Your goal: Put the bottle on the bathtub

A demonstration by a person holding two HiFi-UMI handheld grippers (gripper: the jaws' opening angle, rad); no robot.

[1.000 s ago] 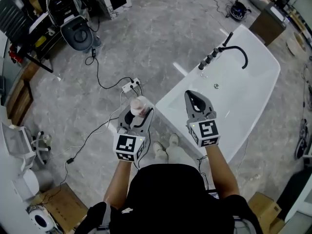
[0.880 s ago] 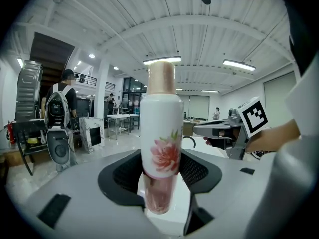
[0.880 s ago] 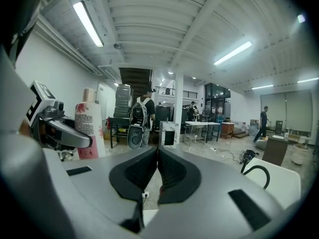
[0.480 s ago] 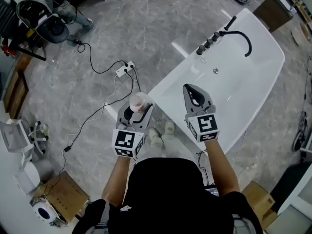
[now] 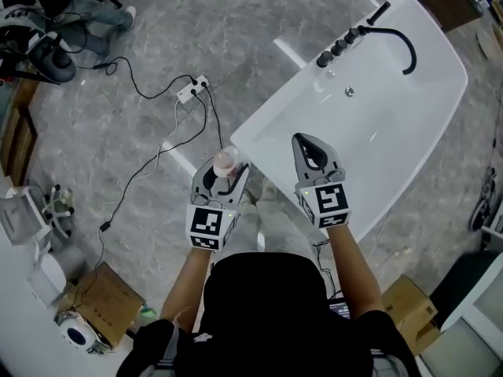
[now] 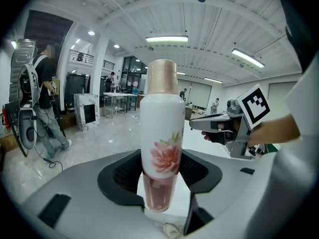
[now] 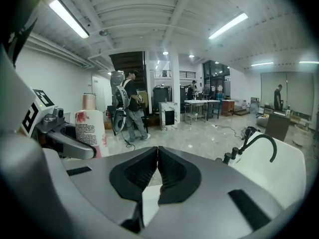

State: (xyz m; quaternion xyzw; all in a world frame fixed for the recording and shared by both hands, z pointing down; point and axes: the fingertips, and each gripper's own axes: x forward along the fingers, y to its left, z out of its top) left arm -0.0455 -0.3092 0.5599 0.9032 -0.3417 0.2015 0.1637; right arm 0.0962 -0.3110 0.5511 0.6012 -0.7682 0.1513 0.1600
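My left gripper (image 5: pixel 227 174) (image 6: pixel 160 176) is shut on a white bottle (image 6: pixel 160 153) (image 5: pixel 225 162) with a pink flower print and a rose-gold cap, held upright. It hovers just off the near left corner of the white bathtub (image 5: pixel 409 124). The bottle also shows at the left in the right gripper view (image 7: pixel 90 131). My right gripper (image 5: pixel 309 146) (image 7: pixel 157 159) is shut with nothing between its jaws, above the tub's near rim. The black faucet (image 5: pixel 401 42) (image 7: pixel 259 141) curves over the tub's far end.
Black and white cables and a power strip (image 5: pixel 192 89) lie on the grey marble floor left of the tub. A cardboard box (image 5: pixel 100 301) sits at lower left, another box (image 5: pixel 409 312) at lower right. A person (image 7: pixel 127 108) stands in the background beside equipment.
The view has shifted toward the tub: both grippers now sit closer to its near rim, the left one with the bottle nearing the tub's corner.
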